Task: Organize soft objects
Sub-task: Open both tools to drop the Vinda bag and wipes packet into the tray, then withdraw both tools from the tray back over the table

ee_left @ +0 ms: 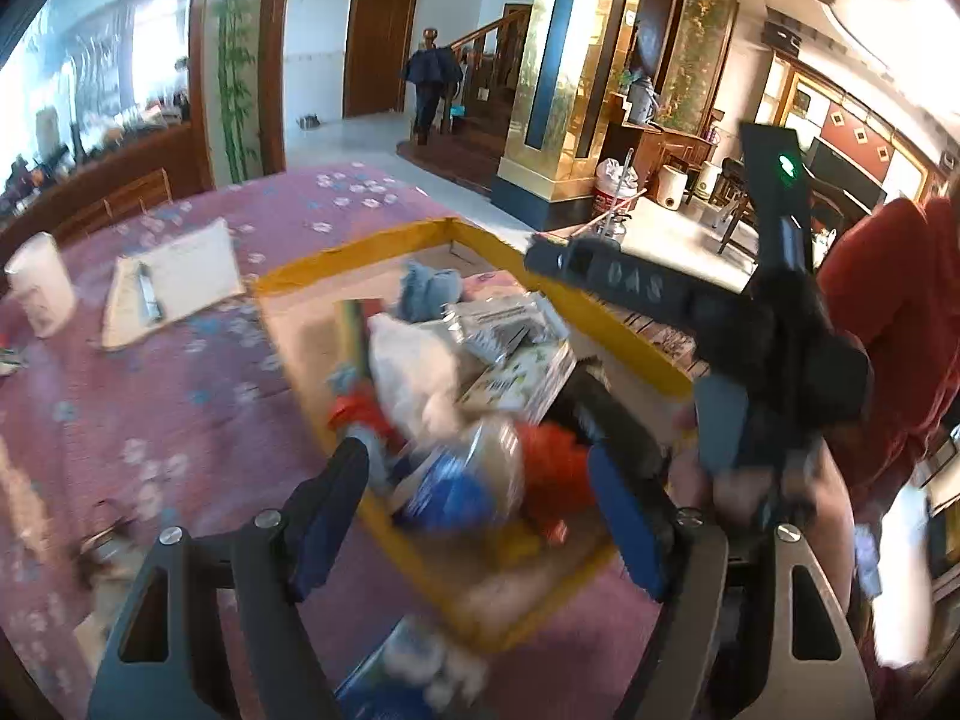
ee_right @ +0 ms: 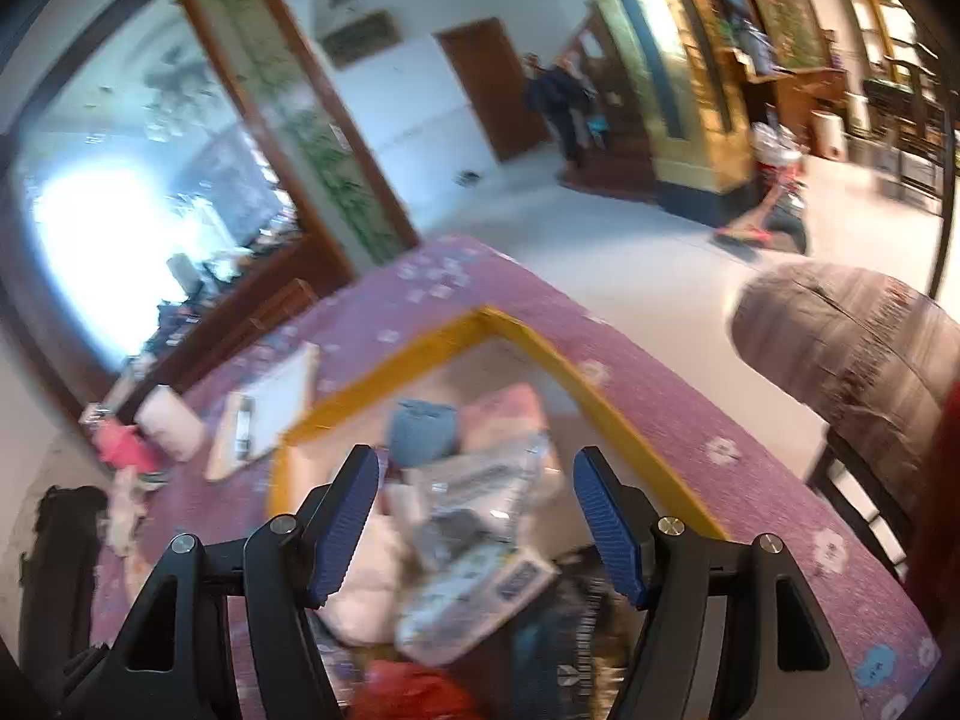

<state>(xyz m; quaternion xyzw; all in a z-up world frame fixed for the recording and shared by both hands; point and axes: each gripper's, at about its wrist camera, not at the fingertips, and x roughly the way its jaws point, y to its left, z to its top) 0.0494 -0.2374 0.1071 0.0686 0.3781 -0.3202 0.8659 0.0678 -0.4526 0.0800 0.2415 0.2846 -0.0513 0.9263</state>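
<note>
a yellow-rimmed cardboard box (ee_left: pixel 384 249) sits on a purple flowered tablecloth (ee_left: pixel 180 372), heaped with soft toys (ee_left: pixel 414 360) and plastic packets (ee_left: pixel 510 324). the left gripper (ee_left: pixel 480 510) hangs over the near end of the box, jaws spread wide and empty. the right gripper (ee_right: pixel 477 516) hovers above the pile, also spread and holding nothing.

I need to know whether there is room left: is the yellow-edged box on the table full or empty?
Fairly full: the box holds a heap of soft things, among them a blue cloth and a white bundle.
</note>
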